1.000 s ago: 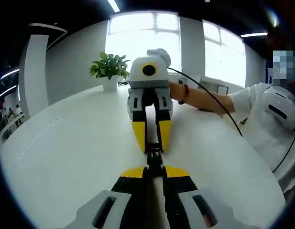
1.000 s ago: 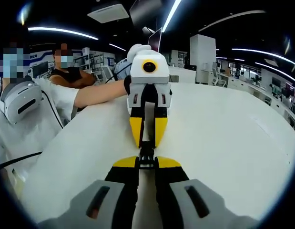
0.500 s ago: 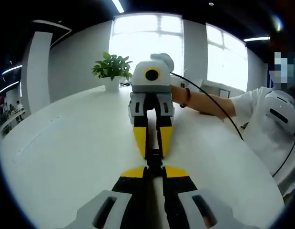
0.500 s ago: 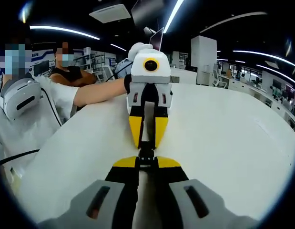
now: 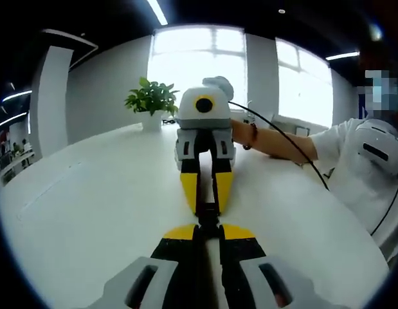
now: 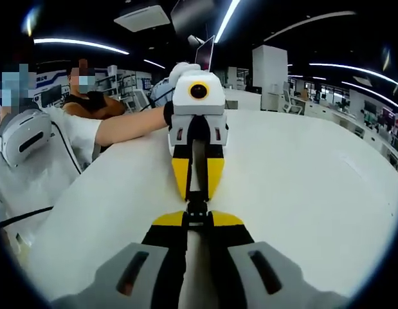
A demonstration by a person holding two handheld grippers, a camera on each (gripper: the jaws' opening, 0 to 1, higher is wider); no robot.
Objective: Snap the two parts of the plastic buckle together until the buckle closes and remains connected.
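Black plastic, one buckle (image 5: pixel 208 215) hangs over the table (image 5: pixel 89 212), clenched nose to nose between two grippers, left (image 5: pixel 208 233) and right (image 6: pixel 197 221). One potted plant (image 5: pixel 151 103) stands near the far edge.

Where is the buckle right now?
The black buckle sits mid-frame in both views, between the tips of the left gripper and right gripper, above the white table.

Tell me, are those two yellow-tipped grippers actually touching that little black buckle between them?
Touching. In the right gripper view, the right gripper and the left gripper each clamp an end of the black buckle, with no gap showing.
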